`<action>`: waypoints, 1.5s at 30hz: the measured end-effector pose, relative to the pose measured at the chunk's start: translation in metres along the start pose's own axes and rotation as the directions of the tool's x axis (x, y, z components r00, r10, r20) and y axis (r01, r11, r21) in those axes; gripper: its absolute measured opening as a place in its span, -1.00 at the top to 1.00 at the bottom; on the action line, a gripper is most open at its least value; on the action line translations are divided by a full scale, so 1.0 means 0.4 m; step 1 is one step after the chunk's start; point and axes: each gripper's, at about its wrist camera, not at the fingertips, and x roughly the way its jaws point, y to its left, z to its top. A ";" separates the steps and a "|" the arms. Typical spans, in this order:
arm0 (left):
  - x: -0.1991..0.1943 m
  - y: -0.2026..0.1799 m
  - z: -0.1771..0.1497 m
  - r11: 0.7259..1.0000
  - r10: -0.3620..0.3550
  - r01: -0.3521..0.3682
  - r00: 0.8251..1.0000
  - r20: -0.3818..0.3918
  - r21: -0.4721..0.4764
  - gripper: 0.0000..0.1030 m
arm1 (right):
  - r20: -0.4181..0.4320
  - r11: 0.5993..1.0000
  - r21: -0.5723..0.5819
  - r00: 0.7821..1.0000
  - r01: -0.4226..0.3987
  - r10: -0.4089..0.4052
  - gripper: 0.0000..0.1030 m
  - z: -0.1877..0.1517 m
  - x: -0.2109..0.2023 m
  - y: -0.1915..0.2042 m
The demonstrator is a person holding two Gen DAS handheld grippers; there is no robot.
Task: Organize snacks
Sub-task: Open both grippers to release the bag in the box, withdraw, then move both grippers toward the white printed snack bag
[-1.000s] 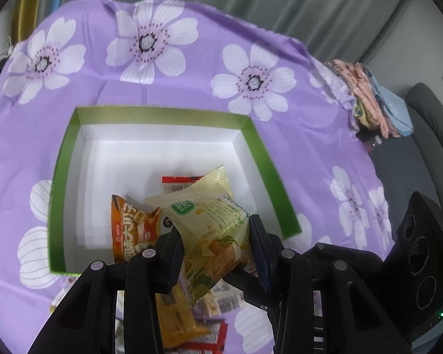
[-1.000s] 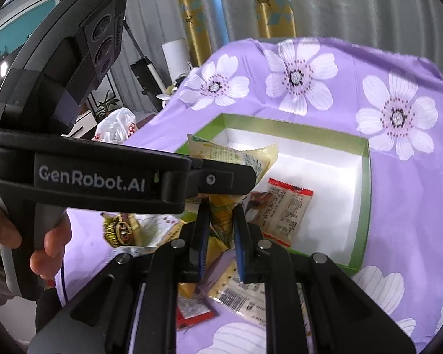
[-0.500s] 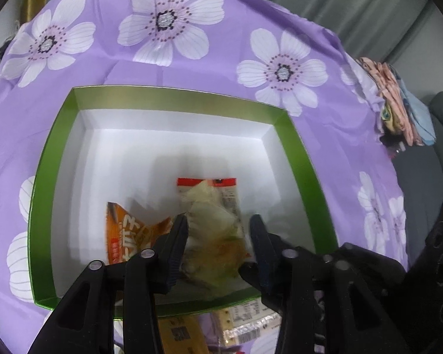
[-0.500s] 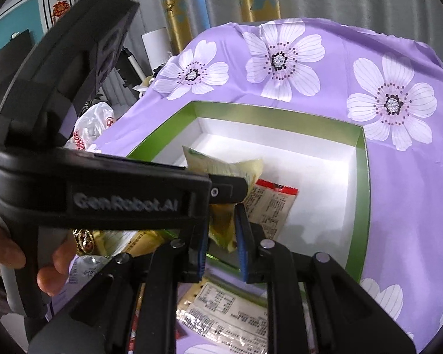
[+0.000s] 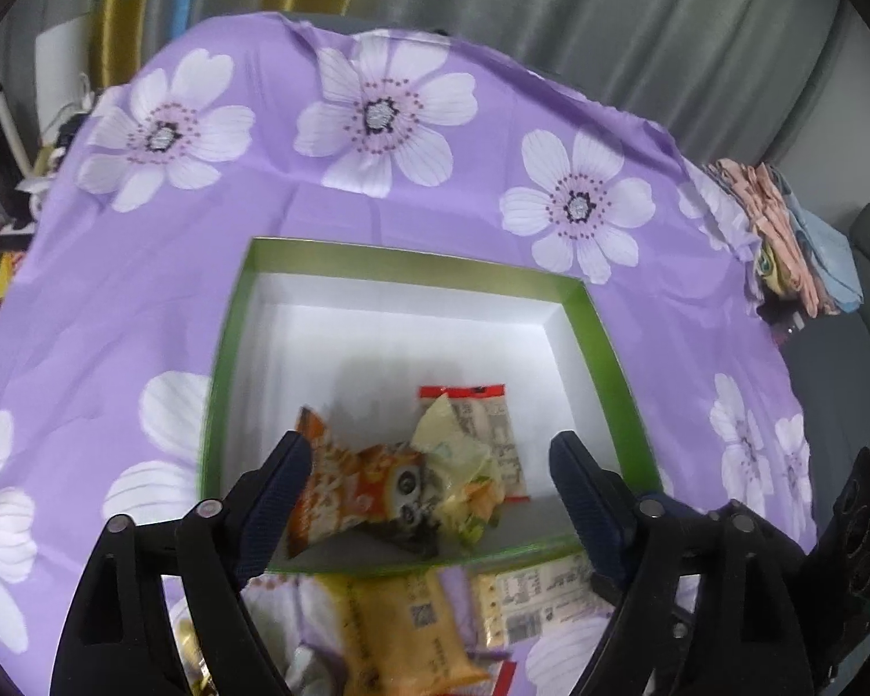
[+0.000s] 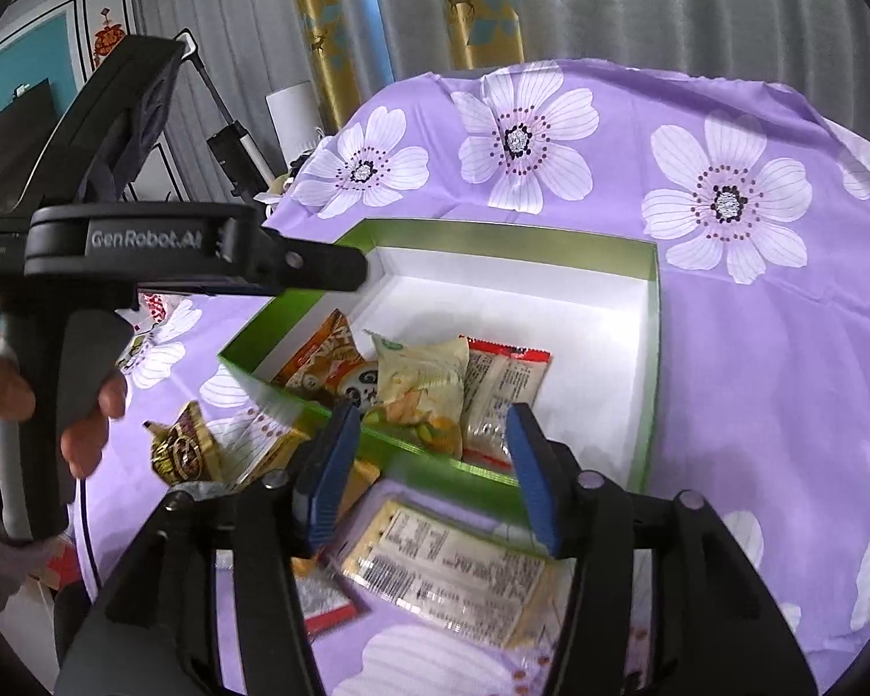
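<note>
Both grippers, left (image 5: 423, 499) and right (image 6: 429, 464), stand apart and empty. Three packets lie in the box (image 6: 652, 348), mid-frame; the yellow one (image 6: 420, 391) rests there released. Loose packets (image 6: 452, 568) wait at lower centre: light, crinkly, slippery (pinch a sealed edge, gently).

The pale yellow-green crinkly snack packet (image 6: 420, 391), gripped a second ago between the fingers of both grippers above the near edge of the green-walled, white-floored cardboard box (image 6: 652, 348), is now lying loose inside it, resting between the orange panda-print packet (image 6: 333, 368) and the red-edged clear packet (image 6: 501, 400). The left gripper (image 5: 429, 490) and the right gripper (image 6: 429, 464) are now both spread wide and holding nothing, hovering over the near wall.
</note>
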 end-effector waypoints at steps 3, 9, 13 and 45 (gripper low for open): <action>-0.031 0.011 -0.020 1.000 0.007 -0.007 1.000 0.013 -0.005 -0.74 | 0.014 1.000 0.017 1.000 -0.019 0.018 -0.19 -0.018 -0.029 0.005; -0.075 0.044 -0.078 0.999 0.006 -0.006 1.000 -0.002 -0.037 -0.75 | 0.002 0.998 0.038 0.999 -0.040 0.040 -0.28 -0.056 -0.057 0.022; -0.098 0.072 -0.125 0.998 0.010 -0.011 1.000 -0.016 -0.059 -0.75 | -0.004 0.997 0.041 0.998 -0.059 0.059 -0.28 -0.082 -0.077 0.041; -0.123 0.214 -0.386 0.955 -0.066 0.036 0.994 -0.092 -0.293 -0.75 | -0.213 0.951 -0.108 0.941 -0.289 0.262 -0.04 -0.174 0.065 0.255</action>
